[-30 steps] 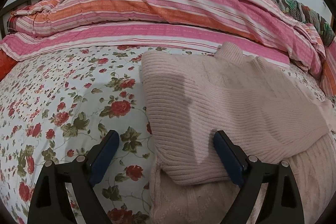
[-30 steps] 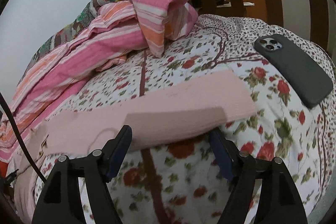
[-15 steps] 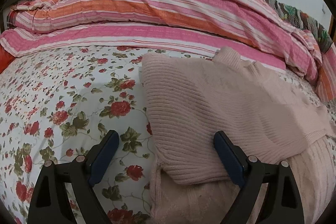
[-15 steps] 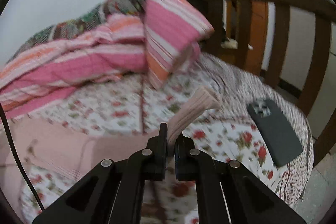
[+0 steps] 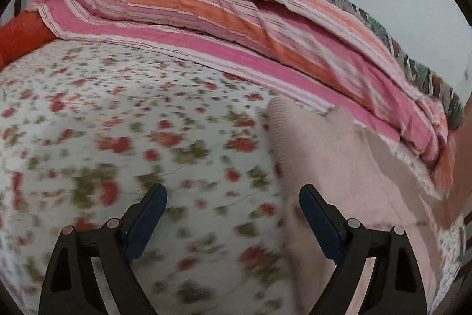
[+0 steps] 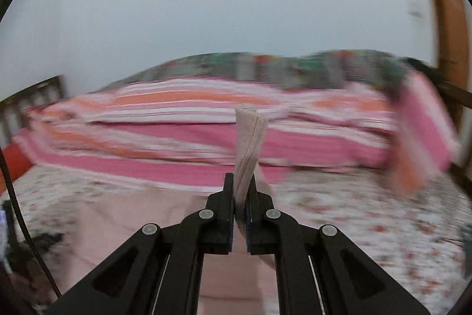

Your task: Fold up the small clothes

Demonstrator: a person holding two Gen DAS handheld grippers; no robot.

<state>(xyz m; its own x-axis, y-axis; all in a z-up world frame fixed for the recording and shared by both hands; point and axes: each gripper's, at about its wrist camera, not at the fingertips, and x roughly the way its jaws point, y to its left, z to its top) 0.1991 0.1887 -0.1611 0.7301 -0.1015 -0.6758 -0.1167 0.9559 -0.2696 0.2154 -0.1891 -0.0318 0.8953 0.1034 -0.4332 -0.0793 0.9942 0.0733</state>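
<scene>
1. On the floral bed (image 5: pixel 124 114), the pink sweater (image 5: pixel 339 167) lies spread beside the striped quilt (image 5: pixel 236 28).
2. The right gripper (image 6: pixel 240 191) has its fingers clamped on the sweater's ribbed cuff (image 6: pixel 249 138), raised above the bed.
3. The left gripper (image 5: pixel 233 200) hovers at the sweater's edge, fingers apart and empty.

soft, even indoor light; both fisheye views motion-blurred, edges bent and ringed by dark vignette
</scene>
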